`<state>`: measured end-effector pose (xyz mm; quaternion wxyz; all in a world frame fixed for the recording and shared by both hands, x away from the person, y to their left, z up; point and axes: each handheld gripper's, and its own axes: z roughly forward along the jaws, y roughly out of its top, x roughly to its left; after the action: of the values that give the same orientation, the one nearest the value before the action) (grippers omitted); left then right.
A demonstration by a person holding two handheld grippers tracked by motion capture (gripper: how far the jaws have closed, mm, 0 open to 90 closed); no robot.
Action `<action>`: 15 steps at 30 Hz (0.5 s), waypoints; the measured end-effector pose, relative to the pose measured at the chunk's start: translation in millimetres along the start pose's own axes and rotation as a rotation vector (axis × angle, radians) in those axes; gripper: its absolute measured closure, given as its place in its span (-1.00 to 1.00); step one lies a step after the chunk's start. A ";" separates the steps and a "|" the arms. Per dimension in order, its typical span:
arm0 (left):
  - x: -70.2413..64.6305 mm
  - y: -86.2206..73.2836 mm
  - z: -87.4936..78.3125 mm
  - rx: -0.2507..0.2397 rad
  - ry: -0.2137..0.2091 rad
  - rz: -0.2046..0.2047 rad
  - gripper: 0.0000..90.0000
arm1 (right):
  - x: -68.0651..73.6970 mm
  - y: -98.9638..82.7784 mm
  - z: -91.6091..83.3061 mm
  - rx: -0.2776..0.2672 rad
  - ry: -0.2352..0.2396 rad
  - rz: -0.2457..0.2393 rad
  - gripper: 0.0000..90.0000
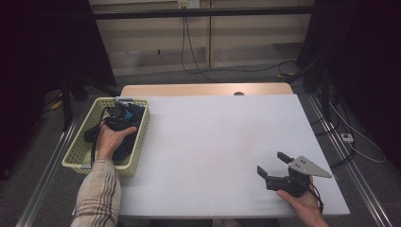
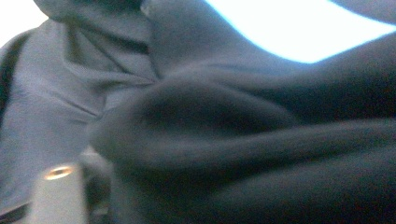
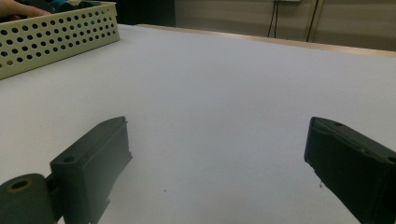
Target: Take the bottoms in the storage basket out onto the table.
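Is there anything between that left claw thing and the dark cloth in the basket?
Nothing visible. The left gripper is down inside the basket, and its own view shows the dark cloth folded right up against the camera.

No legible text, label or number anywhere.

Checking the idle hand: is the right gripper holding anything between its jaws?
No, the right gripper has its jaws wide apart with nothing but bare white table between them.
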<state>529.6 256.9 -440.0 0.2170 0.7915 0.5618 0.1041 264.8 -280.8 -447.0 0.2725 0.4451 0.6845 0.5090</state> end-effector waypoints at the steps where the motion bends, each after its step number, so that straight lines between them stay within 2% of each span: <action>1: -0.4 0.9 -2.1 0.017 -0.015 0.004 -0.25 | 0.5 0.0 0.0 0.001 0.001 -0.002 -0.85; 2: -1.1 0.9 -2.7 0.014 -0.024 0.002 -0.25 | 0.5 0.0 0.0 0.001 0.001 -0.002 -0.85; 6: -5.2 -0.7 -4.9 0.010 -0.060 -0.012 0.23 | 0.6 0.1 -0.6 -0.005 -0.001 -0.003 -0.85; 8: -5.3 -0.5 -5.9 0.021 -0.073 -0.006 0.38 | 0.2 0.0 -0.2 -0.001 0.001 -0.004 -0.85; 10: -5.1 -0.8 -5.6 0.017 -0.086 -0.029 0.48 | 0.5 0.0 0.1 0.000 0.001 -0.004 -0.85; 13: -6.9 0.3 -6.6 0.018 -0.070 -0.029 0.56 | 0.8 0.1 -0.1 -0.001 0.001 -0.005 -0.85; 14: -7.4 1.3 -7.9 0.034 -0.067 -0.024 0.56 | 0.4 0.1 -0.1 0.001 -0.001 -0.003 -0.85; 15: -10.2 1.7 -8.5 0.032 -0.056 -0.038 0.57 | -0.1 0.0 0.1 0.001 -0.002 0.000 -0.85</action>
<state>524.0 248.8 -431.0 0.2221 0.7865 0.5722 0.0688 265.0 -280.9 -447.1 0.2730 0.4459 0.6843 0.5082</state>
